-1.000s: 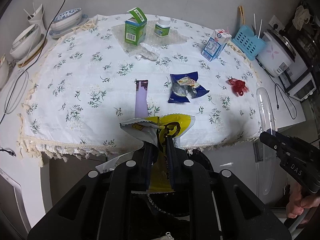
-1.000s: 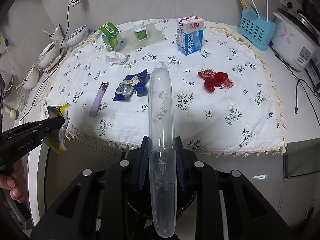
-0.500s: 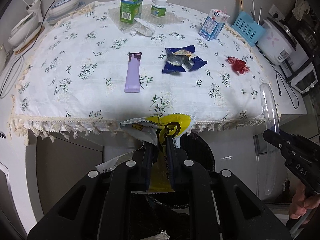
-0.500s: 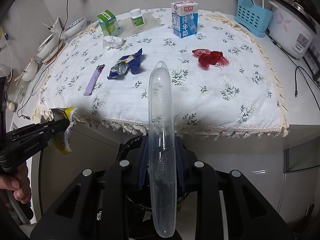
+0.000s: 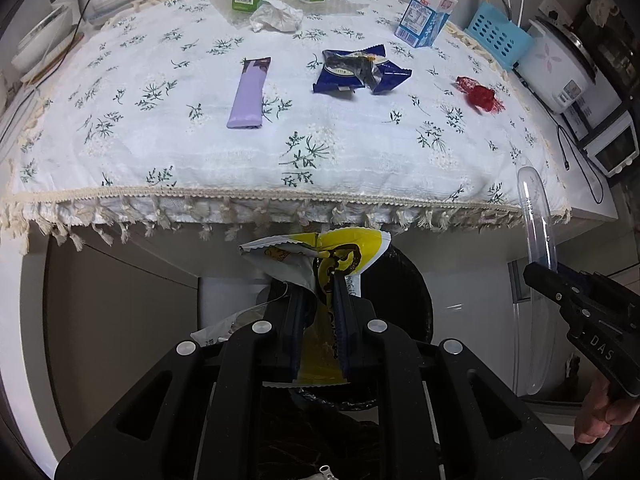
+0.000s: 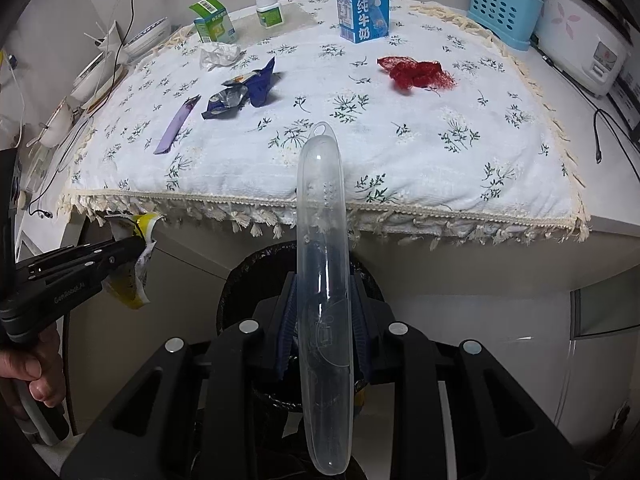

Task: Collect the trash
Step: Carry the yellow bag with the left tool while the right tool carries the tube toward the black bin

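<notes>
Jaws pinched: left gripper [image 5: 320, 292] on a yellow wrapper [image 5: 344, 252], right gripper [image 6: 324, 316] on a clear case [image 6: 322, 280], over the black bin [image 6: 240, 280] below the table [image 6: 400, 200], apparently for dropping.

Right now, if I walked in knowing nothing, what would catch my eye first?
Probably the two tongs held out over a black bin below the table edge: the left tongs pinch a crumpled yellow snack bag, the right tongs clamp a long clear plastic case. Behind them, the flowered tablecloth is scattered with litter, notably a blue wrapper and a red net scrap.
</notes>
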A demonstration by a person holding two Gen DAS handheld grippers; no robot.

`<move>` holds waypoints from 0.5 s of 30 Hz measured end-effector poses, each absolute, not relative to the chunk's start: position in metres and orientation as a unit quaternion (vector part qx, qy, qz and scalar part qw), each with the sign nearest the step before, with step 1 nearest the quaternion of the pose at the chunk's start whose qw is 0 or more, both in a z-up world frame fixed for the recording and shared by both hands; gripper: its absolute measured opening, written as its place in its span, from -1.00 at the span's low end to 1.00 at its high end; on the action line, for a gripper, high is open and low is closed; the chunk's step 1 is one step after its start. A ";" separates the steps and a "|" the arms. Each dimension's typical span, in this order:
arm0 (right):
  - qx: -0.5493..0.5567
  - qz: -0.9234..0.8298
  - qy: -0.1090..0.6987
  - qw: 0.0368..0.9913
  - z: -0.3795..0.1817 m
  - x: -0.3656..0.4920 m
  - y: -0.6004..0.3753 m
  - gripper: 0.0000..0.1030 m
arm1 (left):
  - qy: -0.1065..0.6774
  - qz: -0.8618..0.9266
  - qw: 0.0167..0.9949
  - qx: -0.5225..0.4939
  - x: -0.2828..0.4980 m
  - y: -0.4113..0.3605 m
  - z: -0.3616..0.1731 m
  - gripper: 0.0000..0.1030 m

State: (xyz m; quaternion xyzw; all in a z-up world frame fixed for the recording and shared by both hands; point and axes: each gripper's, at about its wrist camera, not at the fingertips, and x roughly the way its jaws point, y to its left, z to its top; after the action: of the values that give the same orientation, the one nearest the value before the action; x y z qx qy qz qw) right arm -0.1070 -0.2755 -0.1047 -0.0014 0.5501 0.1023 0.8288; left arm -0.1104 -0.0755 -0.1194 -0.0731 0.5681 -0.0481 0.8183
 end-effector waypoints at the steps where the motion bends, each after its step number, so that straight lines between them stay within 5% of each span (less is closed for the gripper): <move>1: -0.002 0.103 0.551 0.828 -0.109 -0.109 -0.276 -0.52 | 0.569 -0.049 0.817 -0.073 -0.111 -0.077 -0.122 -0.76; 15: 0.014 0.098 0.567 0.818 -0.147 -0.118 -0.289 -0.52 | 0.581 -0.059 0.809 -0.066 -0.115 -0.099 -0.166 -0.76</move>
State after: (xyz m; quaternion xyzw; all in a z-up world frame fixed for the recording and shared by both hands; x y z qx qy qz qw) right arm -0.1180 -0.2888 -0.1474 0.0143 0.5667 0.0981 0.8179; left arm -0.1148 -0.0990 -0.1659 -0.0658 0.5814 -0.0590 0.8088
